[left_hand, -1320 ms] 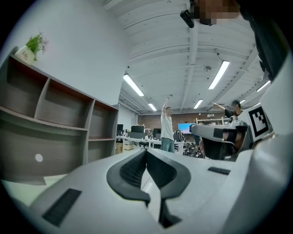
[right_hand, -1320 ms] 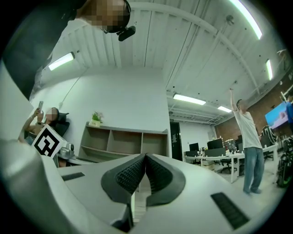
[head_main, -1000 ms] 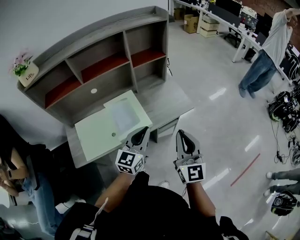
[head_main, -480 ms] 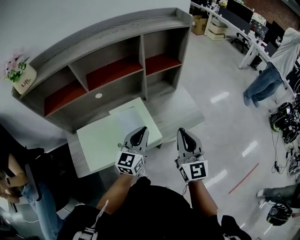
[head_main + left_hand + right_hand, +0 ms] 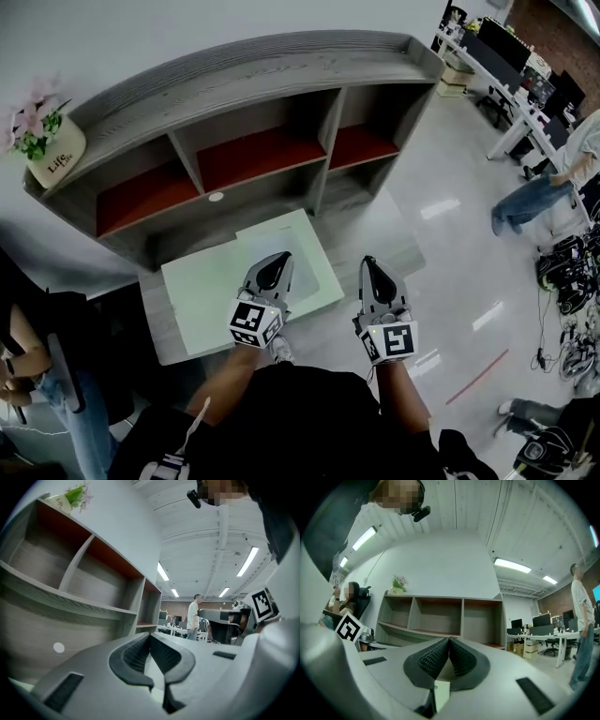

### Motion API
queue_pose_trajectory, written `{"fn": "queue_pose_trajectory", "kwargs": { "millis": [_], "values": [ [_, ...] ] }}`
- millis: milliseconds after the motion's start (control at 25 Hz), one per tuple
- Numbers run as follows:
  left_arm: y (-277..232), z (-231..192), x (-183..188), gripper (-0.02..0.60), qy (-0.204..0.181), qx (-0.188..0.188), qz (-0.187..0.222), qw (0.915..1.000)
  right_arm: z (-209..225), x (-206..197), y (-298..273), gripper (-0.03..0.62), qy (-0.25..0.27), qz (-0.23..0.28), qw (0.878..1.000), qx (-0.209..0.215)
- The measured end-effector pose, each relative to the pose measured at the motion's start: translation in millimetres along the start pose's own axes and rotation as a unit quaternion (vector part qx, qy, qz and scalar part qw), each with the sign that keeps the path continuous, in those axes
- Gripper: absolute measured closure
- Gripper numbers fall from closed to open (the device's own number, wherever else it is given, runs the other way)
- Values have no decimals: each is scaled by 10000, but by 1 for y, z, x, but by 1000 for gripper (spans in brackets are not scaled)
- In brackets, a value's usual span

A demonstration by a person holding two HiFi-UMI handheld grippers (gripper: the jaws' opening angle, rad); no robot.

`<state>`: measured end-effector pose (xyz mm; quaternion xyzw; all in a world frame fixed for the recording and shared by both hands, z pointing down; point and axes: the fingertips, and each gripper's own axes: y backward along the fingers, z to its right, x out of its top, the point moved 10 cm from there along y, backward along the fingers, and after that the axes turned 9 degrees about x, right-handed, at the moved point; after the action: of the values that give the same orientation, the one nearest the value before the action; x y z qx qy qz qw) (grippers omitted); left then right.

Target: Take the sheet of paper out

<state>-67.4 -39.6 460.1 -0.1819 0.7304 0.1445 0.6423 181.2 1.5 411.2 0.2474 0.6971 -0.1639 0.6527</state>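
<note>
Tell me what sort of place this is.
Probably an open-plan office or lab: a grey desk with a shelf hutch against the wall, rows of desks with monitors behind, and cables and gear lying on the polished floor.

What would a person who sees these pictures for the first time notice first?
The left hand-held gripper and the right hand-held gripper, both shut and empty, sit low in the head view's centre. Beyond them stands a grey shelf unit with red boards, and a pale green mat on the desk bears the sheet of paper.
</note>
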Motion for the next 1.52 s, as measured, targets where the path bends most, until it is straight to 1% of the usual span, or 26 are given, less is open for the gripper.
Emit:
{"fn": "queue_pose_trajectory", "kwargs": {
  "millis": [200,280,440,560,640,800,920,1040,1120,1280,1360,1440,1480,1520],
  "values": [
    [0,-28,-4,574,23,117,-114,9999,-10,-1,-35,571,58,-173,9996,207],
    [1,-37,-8,574,78,245,-161,9995,-11,-6,-46,571,67,-151,9993,349],
    [1,-49,-17,574,229,554,-300,9978,-5,-14,-63,571,0,-300,9975,634],
    [1,-56,-24,574,420,810,-503,9946,3,-24,-78,571,-121,-288,9951,942],
    [0,-62,-34,574,693,978,-714,9902,6,-31,-89,571,-175,-306,9927,1156],
    [1,-76,-58,574,1258,1511,-1024,9751,10,-46,-112,571,-273,-380,9865,1568],
    [6,-87,-78,574,1614,1950,-1280,9589,10,-59,-124,571,-364,-494,9804,1873],
    [10,-96,-95,574,1860,2217,-1587,9440,11,-69,-130,571,-473,-588,9751,2087],
    [11,-102,-103,574,1963,2287,-1798,9364,11,-74,-134,571,-521,-627,9726,2178],
    [10,-112,-116,574,2315,2342,-2161,9192,13,-84,-143,571,-631,-714,9680,2323],
    [8,-115,-126,572,2478,2288,-2413,9100,13,-88,-145,571,-719,-750,9660,2366],
    [6,-117,-138,566,2717,2150,-2694,8985,13,-93,-147,571,-773,-783,9644,2404],
    [5,-119,-144,550,2839,2090,-2821,8922,13,-95,-148,571,-778,-799,9636,2430],
    [4,-120,-149,518,2929,2049,-2934,8867,12,-97,-149,571,-772,-814,9627,2462]
  ]
}}
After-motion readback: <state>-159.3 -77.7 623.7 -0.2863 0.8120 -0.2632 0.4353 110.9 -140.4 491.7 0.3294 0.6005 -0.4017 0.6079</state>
